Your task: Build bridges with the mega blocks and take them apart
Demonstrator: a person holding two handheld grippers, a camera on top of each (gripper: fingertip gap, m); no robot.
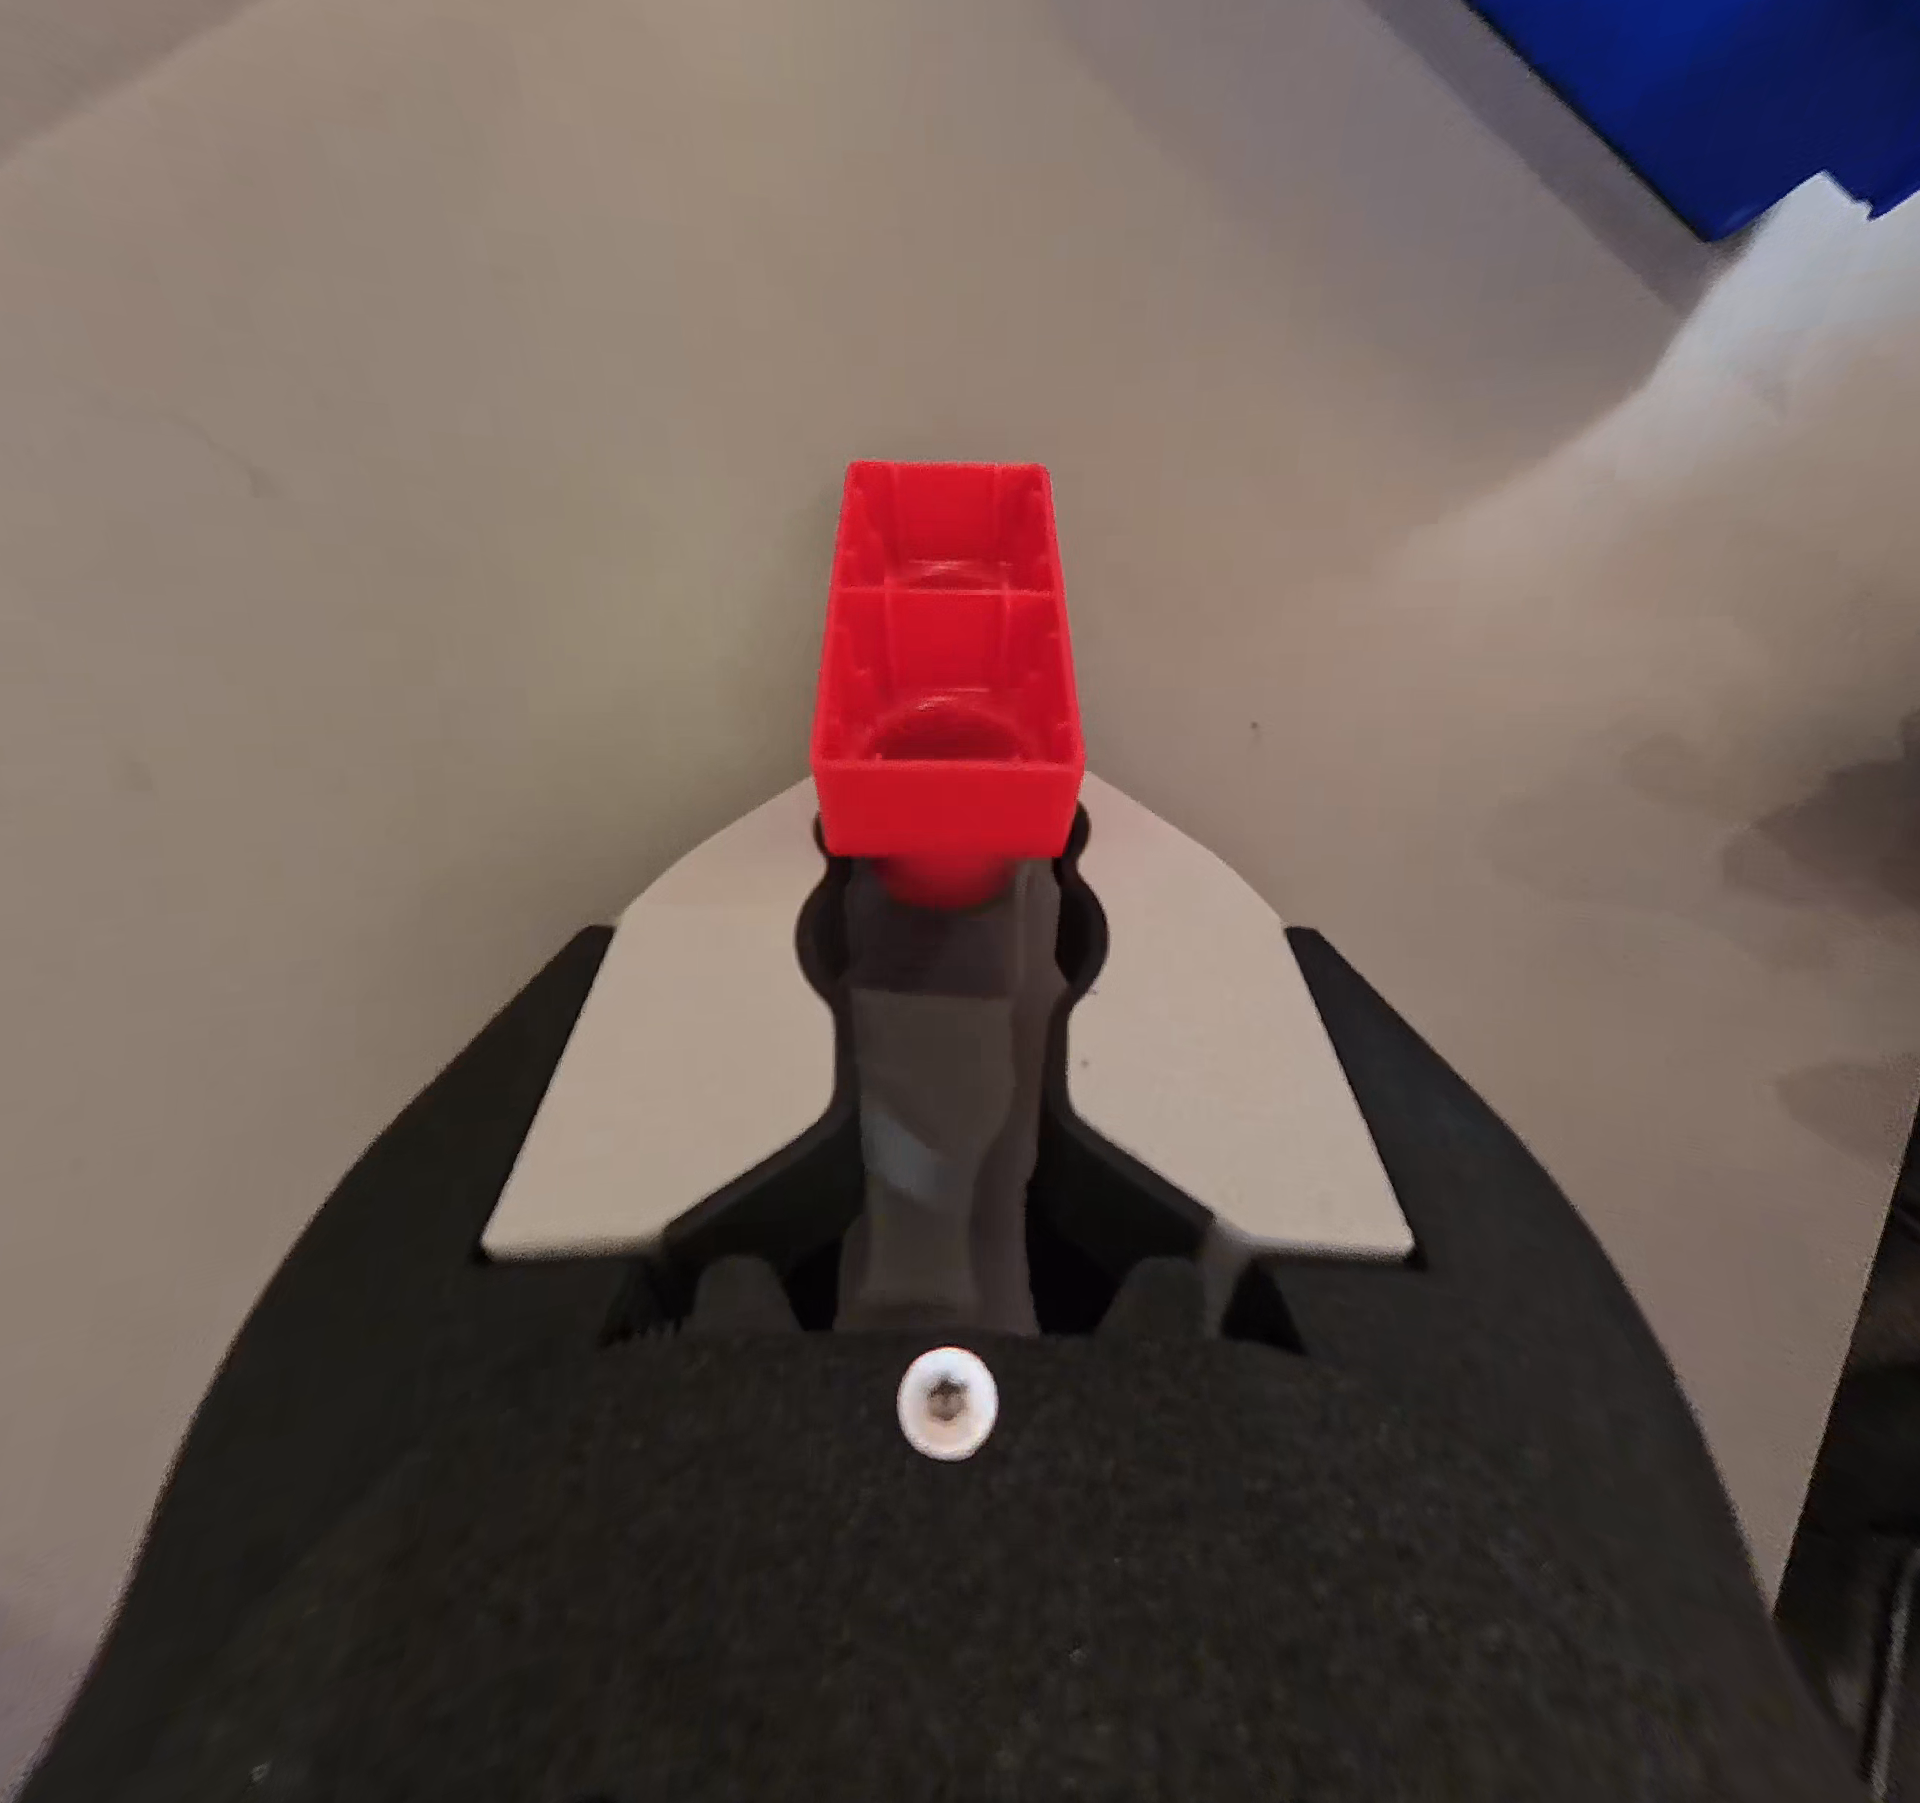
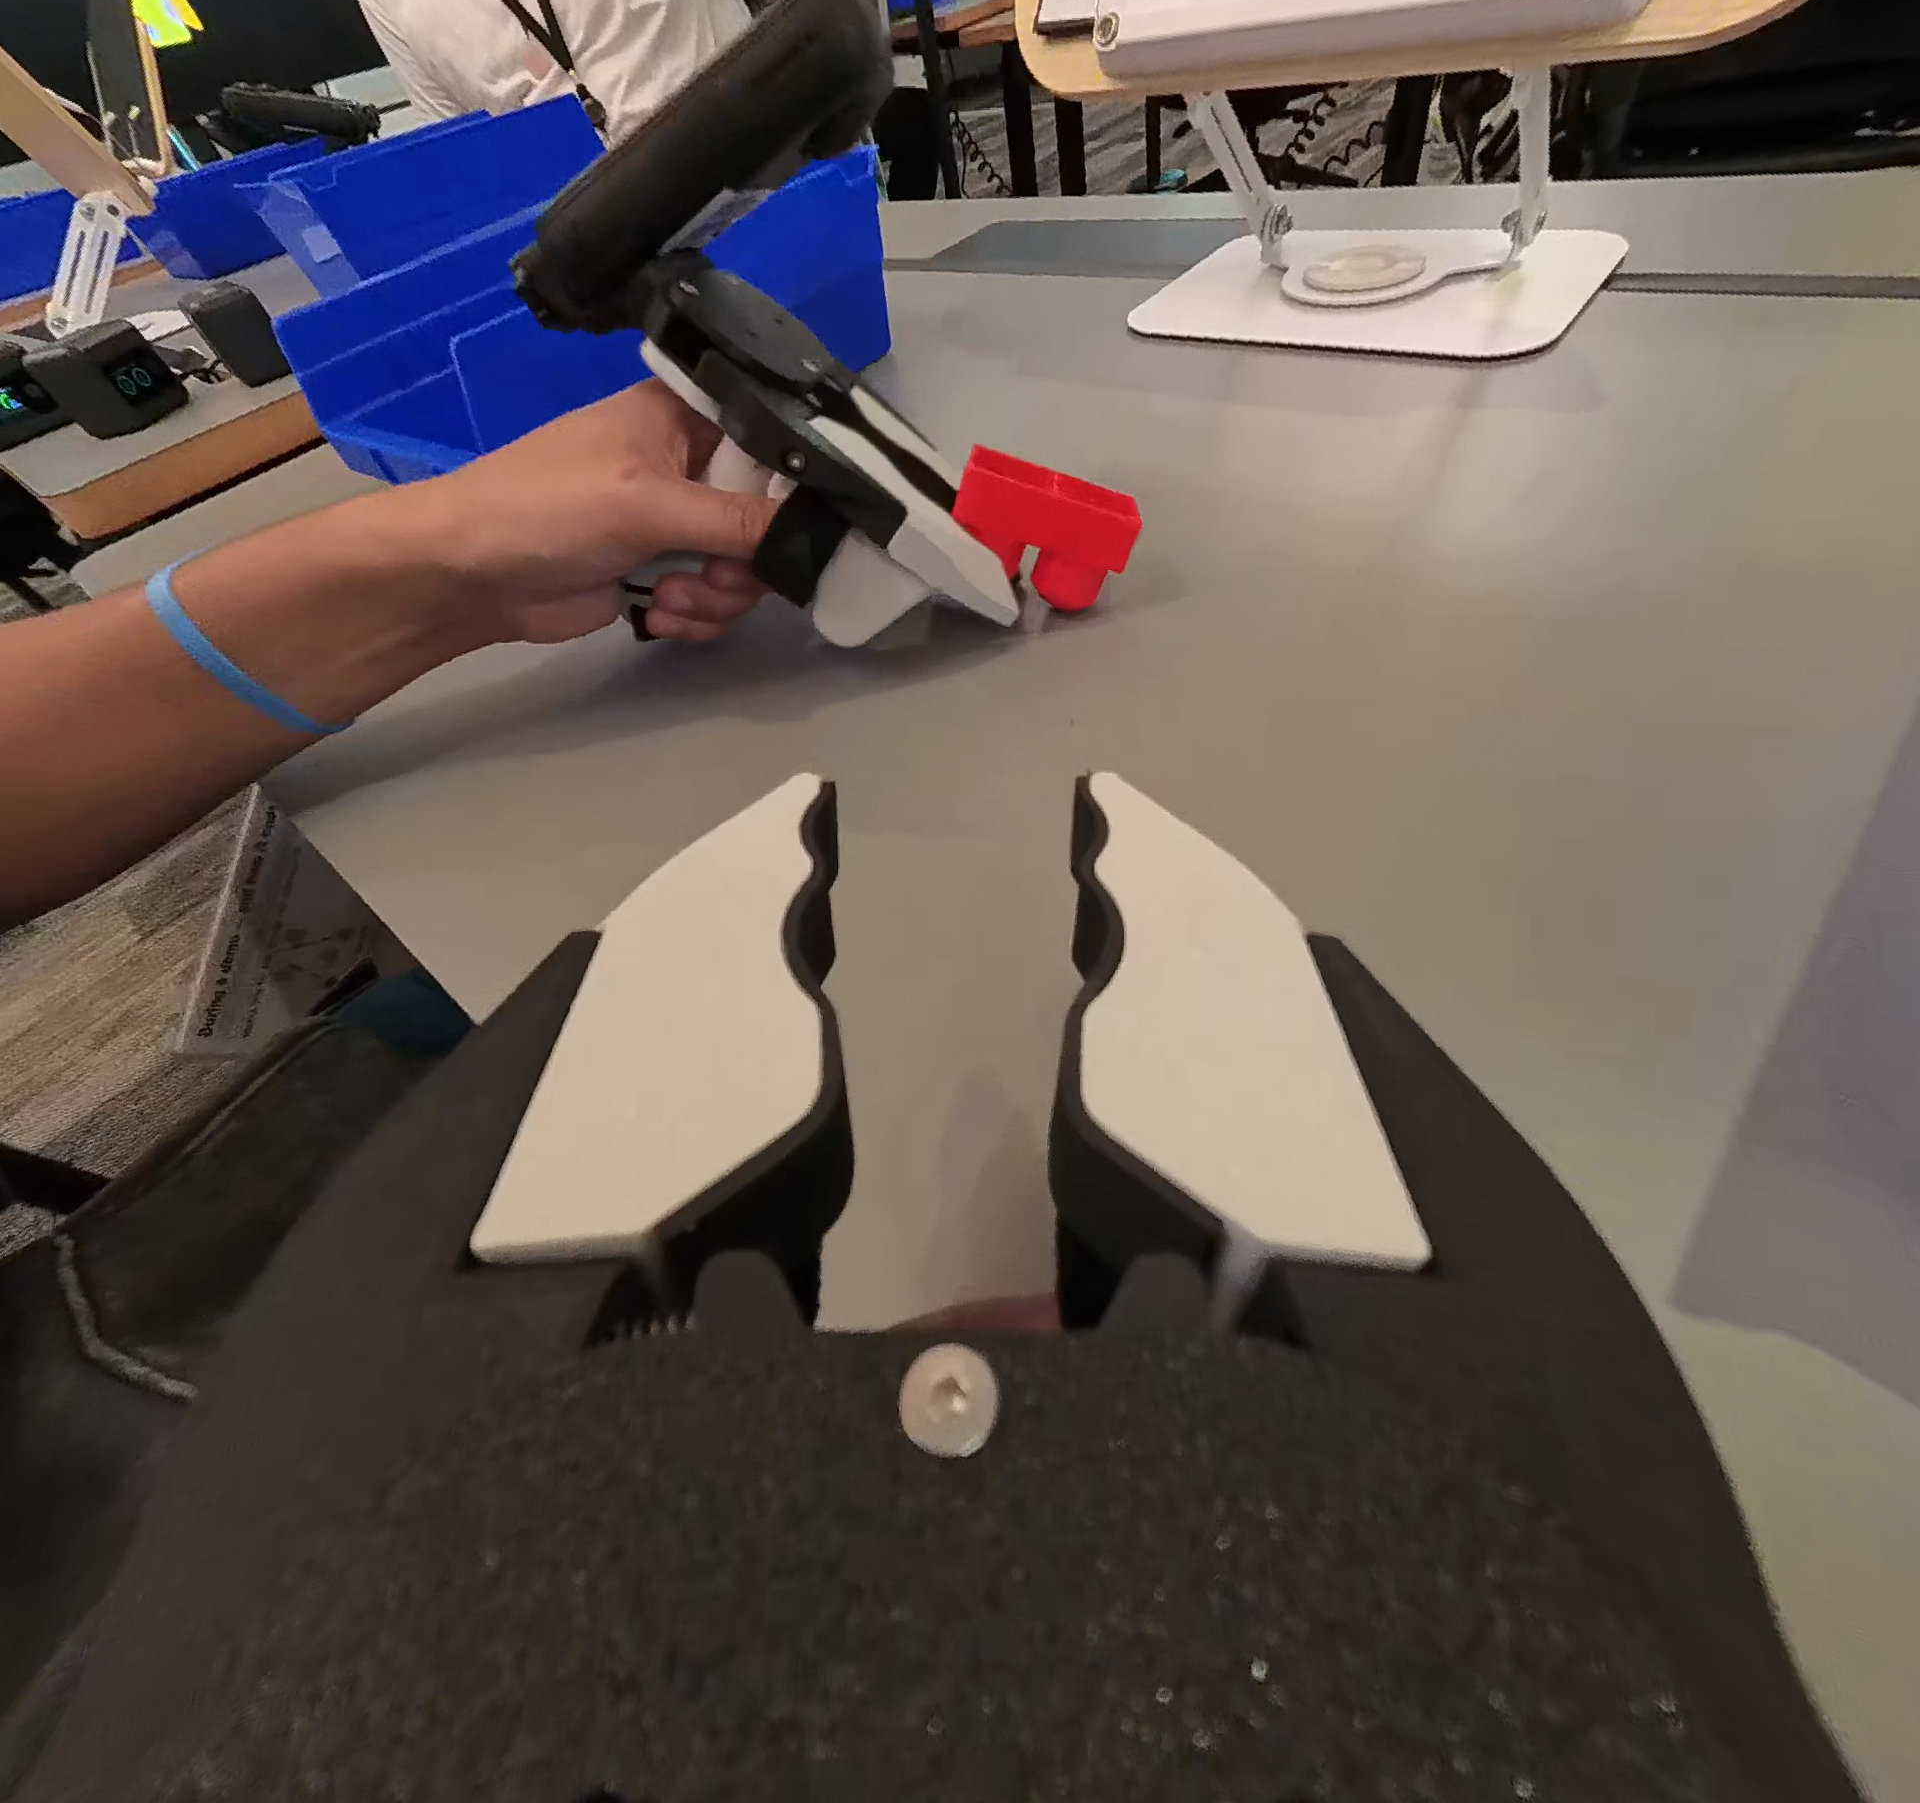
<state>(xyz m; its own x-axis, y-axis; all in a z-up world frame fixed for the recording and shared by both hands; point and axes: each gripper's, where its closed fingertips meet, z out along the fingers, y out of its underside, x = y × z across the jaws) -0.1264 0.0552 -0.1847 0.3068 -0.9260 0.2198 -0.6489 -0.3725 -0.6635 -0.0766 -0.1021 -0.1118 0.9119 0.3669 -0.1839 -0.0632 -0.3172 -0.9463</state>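
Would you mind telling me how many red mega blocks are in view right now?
1. The red block is upside down, studs toward the grey table, gripped by a stud in the left gripper. The right gripper is empty. Others may lie hidden in the blue bins.

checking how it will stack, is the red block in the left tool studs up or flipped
Flipped. The red block shows its hollow underside upward in the left wrist view, and its studs point down toward the table in the right wrist view.

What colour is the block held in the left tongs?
Red. The block shows best in the left wrist view, gripped by the left tongs.
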